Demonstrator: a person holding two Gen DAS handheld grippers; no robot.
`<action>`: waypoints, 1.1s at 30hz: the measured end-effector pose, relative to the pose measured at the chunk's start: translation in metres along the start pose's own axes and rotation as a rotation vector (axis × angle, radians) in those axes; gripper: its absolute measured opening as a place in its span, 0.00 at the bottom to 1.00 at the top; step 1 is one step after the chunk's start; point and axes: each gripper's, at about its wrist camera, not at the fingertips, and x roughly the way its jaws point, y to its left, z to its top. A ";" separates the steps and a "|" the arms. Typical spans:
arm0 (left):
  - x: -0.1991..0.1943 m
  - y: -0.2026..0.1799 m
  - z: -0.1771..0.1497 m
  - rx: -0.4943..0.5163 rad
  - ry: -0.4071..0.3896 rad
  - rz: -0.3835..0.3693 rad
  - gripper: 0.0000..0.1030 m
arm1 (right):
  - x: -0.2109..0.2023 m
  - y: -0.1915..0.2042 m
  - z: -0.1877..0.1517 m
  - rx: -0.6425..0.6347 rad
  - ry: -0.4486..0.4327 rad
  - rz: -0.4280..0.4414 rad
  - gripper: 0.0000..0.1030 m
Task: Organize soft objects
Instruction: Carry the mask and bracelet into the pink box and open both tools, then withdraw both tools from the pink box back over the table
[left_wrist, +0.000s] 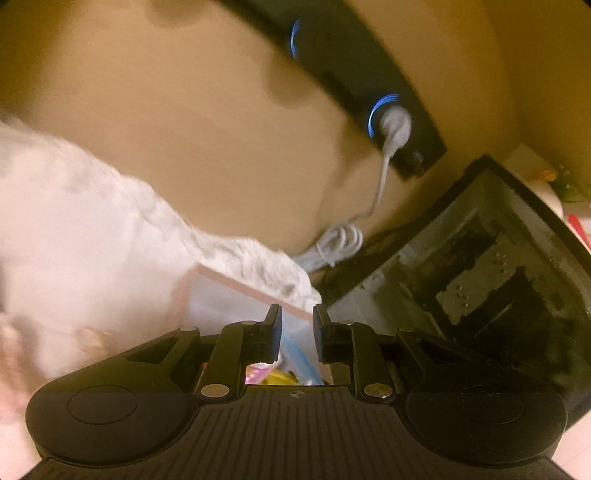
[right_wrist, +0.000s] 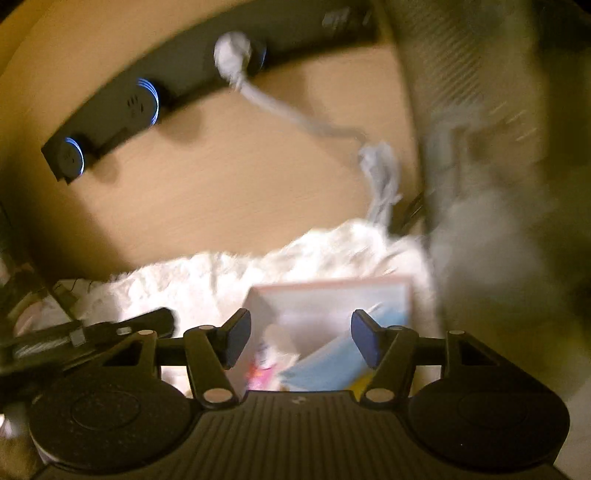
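Observation:
A pale pink-rimmed box (right_wrist: 332, 286) stands below both grippers, and its rim shows in the left wrist view (left_wrist: 258, 291). Inside lie a light blue soft piece (right_wrist: 332, 362), a pink patterned one (right_wrist: 260, 373) and a yellow one (left_wrist: 280, 377). A white fluffy cloth (left_wrist: 110, 221) lies beside and behind the box, also in the right wrist view (right_wrist: 221, 273). My left gripper (left_wrist: 297, 338) hovers over the box with a narrow gap between its jaws and nothing in it. My right gripper (right_wrist: 301, 341) is open wide and empty above the box. Both views are blurred.
A black power strip (left_wrist: 351, 74) with blue-lit rings is on the beige wall (left_wrist: 166, 110), with a white plug and coiled cable (left_wrist: 340, 240). A dark open computer case (left_wrist: 480, 277) stands to the right. A black tool (right_wrist: 92, 332) lies at left.

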 end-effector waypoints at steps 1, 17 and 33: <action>-0.014 -0.003 -0.002 0.024 -0.019 0.021 0.19 | 0.013 0.004 -0.001 -0.001 0.041 -0.007 0.52; -0.230 0.136 -0.056 -0.136 -0.258 0.600 0.19 | 0.020 -0.004 -0.021 0.019 0.087 -0.050 0.56; -0.155 0.154 -0.045 0.100 -0.017 0.581 0.22 | -0.016 0.153 -0.152 -0.601 0.107 0.140 0.79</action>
